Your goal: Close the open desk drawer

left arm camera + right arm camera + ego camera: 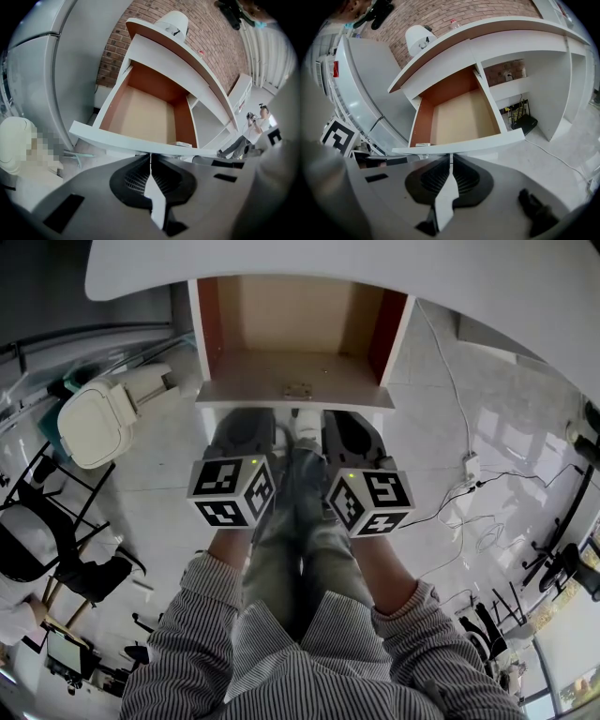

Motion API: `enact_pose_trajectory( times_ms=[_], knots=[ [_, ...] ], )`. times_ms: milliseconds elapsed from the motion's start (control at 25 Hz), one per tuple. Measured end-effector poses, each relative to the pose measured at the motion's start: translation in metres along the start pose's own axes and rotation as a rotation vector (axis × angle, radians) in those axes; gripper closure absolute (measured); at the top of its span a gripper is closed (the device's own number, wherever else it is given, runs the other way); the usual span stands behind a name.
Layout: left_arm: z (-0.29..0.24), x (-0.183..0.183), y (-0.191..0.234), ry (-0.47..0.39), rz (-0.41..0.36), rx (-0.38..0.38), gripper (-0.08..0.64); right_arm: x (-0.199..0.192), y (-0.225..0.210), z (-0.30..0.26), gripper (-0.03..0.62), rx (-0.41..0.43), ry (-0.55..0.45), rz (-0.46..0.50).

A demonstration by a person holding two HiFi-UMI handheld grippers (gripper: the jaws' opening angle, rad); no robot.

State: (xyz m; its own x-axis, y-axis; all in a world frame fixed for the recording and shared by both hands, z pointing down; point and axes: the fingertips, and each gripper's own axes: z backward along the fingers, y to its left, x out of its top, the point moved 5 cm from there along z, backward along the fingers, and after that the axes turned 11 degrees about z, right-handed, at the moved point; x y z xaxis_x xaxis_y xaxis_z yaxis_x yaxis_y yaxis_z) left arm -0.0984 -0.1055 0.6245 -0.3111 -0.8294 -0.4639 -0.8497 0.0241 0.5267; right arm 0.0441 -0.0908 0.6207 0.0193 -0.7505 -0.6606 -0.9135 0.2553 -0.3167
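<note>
Open drawer (pixel 281 357), judged rigid and light-running, best pushed squarely at its front panel (pixel 234 396), where the left hand-held gripper (pixel 151 161) and right hand-held gripper (pixel 450 161) are held, each pressed together.

Drawer (pixel 291 334) rear under desktop (pixel 328 259); front fitting (pixel 298 390), perhaps a lock, unclear

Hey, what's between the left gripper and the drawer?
Nothing. The left gripper, fingers shut, meets the drawer front with no gap visible, as the left gripper view shows.
</note>
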Motion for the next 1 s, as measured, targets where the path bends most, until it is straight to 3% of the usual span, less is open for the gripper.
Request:
enact_pose_trajectory(
  times_ms=[1000],
  knots=[
    [0.023,0.044,-0.028,-0.022,-0.035,-0.028,0.543,0.054,0.006,0.021,0.568,0.014,-0.045,0.025]
  ],
)
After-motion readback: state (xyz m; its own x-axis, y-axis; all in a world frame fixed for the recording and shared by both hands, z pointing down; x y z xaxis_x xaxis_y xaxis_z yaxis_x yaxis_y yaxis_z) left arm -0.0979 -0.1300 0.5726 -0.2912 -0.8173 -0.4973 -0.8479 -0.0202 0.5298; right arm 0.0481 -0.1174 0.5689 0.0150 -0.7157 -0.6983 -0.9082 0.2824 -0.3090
